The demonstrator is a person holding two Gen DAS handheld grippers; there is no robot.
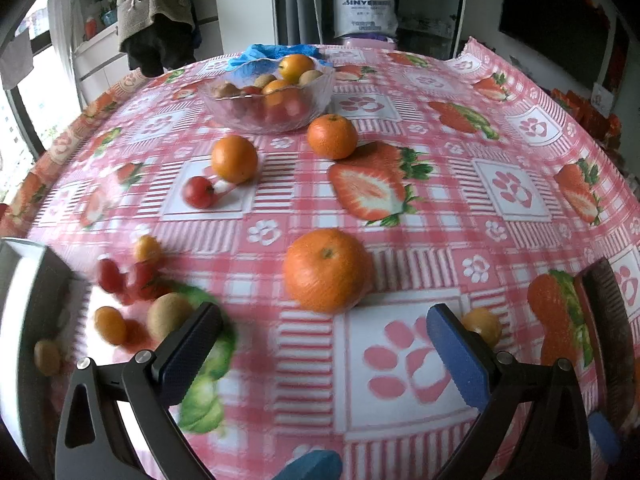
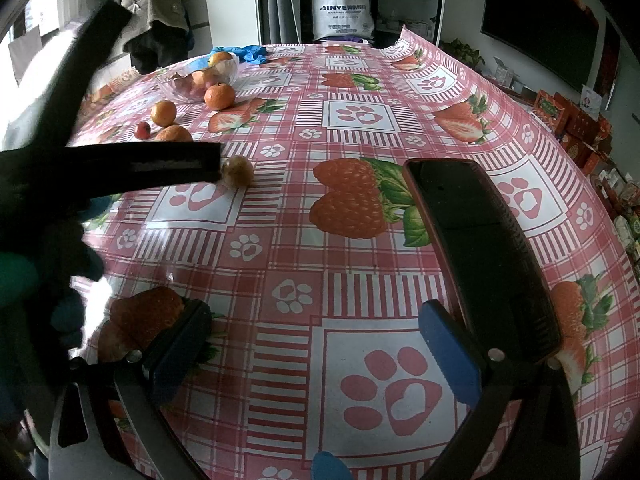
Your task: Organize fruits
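In the left wrist view a large orange (image 1: 326, 270) lies just ahead of my open, empty left gripper (image 1: 324, 338). Two more oranges (image 1: 234, 159) (image 1: 332, 136) and a red tomato (image 1: 198, 191) lie farther off, before a glass bowl (image 1: 320, 108) that holds mixed fruit. Small tomatoes (image 1: 128, 278), kumquats (image 1: 110, 325) and a kiwi (image 1: 168, 315) lie at the left. A kumquat (image 1: 482, 325) sits beside the right finger. My right gripper (image 2: 314, 346) is open and empty over bare cloth; a small brown fruit (image 2: 239, 171) lies far ahead, the bowl (image 2: 176, 92) beyond.
A black phone (image 2: 480, 248) lies on the pink strawberry tablecloth (image 2: 360, 112) by my right gripper's right finger. The left gripper's black body (image 2: 104, 168) crosses the right view's left side. Blue gloves (image 1: 272, 51) lie behind the bowl. The table edge curves at left.
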